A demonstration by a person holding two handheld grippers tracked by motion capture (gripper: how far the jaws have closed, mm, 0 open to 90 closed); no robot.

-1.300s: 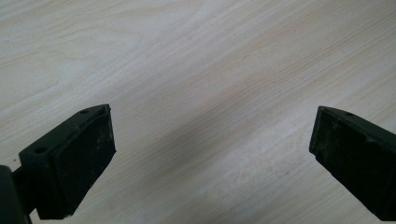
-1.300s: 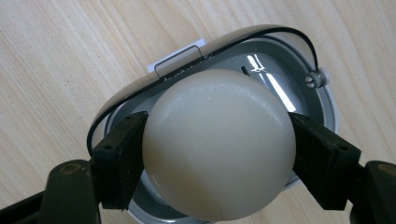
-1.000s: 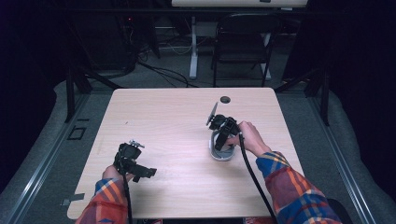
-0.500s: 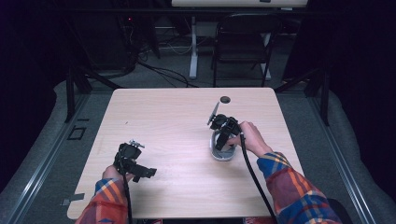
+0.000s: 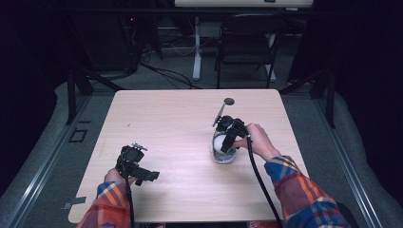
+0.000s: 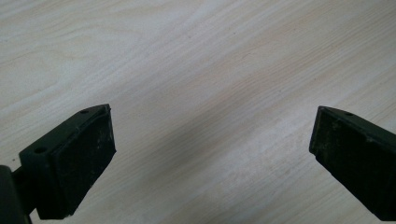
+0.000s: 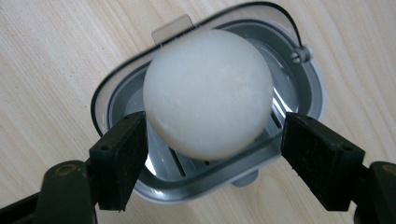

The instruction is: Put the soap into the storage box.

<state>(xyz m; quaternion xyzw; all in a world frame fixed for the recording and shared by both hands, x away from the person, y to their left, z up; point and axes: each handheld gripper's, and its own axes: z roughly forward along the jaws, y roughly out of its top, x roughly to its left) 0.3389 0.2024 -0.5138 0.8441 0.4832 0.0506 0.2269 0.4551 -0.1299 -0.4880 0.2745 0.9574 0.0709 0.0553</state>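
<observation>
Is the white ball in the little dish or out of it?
In. The ball sits in the grey dish, whose rim shows all around it, with the right tongs standing either side.

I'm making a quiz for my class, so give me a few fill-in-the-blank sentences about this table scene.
1. The white ball sits in a grey ____.
2. The right gripper has its jaws on either side of the ____.
3. The left gripper has nothing but bare ____ between its jaws.
4. The person's sleeves have a ____ pattern.

Missing words: dish; ball; table; plaid
</observation>
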